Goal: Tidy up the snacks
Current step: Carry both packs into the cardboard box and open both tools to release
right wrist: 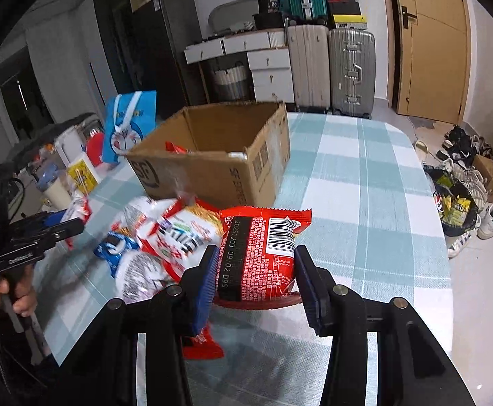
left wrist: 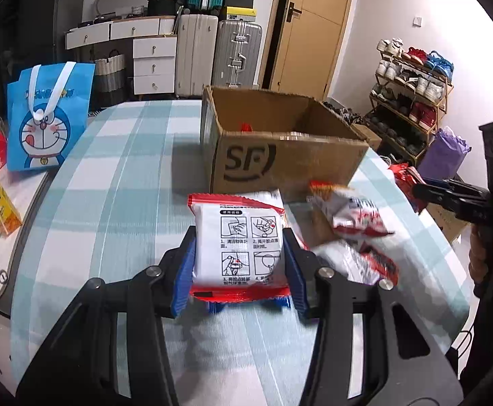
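Left tongs (left wrist: 239, 260) pinch a white packet (left wrist: 238, 243), right tongs (right wrist: 255, 280) clamp a red packet (right wrist: 260, 253), both lifted off the counter (left wrist: 111, 203). Best bet: clear the cardboard box (left wrist: 280, 155) rim (it's open-topped) before letting go, one at a time.

On the worktop (right wrist: 365, 176): a cardboard box (left wrist: 280, 162) ahead of both my hands, open-topped, one packet (right wrist: 175, 148) inside it. Between my left fingers (left wrist: 187, 264): a snack packet (left wrist: 238, 243). Between my right fingers (right wrist: 209, 280): another packet (right wrist: 260, 253). A heap of packets (right wrist: 158, 247) lies before the box, between my two hands. Left of the box: a tote bag (left wrist: 48, 118). Behind the worktop: suitcases (right wrist: 351, 71).
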Demonstrator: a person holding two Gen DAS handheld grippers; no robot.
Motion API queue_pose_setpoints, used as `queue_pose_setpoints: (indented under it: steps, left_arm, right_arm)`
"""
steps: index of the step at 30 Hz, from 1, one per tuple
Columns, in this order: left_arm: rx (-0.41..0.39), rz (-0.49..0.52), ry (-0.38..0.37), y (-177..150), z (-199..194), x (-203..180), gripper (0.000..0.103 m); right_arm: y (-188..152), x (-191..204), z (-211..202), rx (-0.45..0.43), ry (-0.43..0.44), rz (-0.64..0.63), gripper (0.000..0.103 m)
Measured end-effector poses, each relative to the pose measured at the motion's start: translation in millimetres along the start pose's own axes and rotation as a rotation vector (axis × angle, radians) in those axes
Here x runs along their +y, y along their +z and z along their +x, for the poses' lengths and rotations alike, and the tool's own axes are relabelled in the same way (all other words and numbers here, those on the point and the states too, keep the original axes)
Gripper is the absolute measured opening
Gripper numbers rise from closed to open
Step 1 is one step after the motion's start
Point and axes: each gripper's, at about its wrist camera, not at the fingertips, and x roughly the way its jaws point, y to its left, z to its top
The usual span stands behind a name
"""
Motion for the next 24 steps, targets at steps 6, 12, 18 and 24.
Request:
queue_pose_setpoints:
  steps: [6,12,18,24]
  left_arm:
    - [-0.025,0.025,0.027,24.5,7.6,-5.9,0.044]
    - [-0.068,0.028,0.020,54.0,8.9,-10.4,0.044]
    - [-0.101,0.033,0.021,81.8,10.1,-14.4,0.044]
    - [-0.118,0.044,0.027,105.1,17.7,-18.7,0.044]
  right_arm:
    - [8.8,11.2,-17.7,-0.079,0.038,-0.015,0.045]
    - [24.6,15.2,-28.1,-0.126,0.054,0.015,0.045]
    - [40.2,16.9,-28.7,-0.142,0.045,0.037,0.045]
    - [57.1,19.8,-22.5,-0.153,0.056,0.062,0.045]
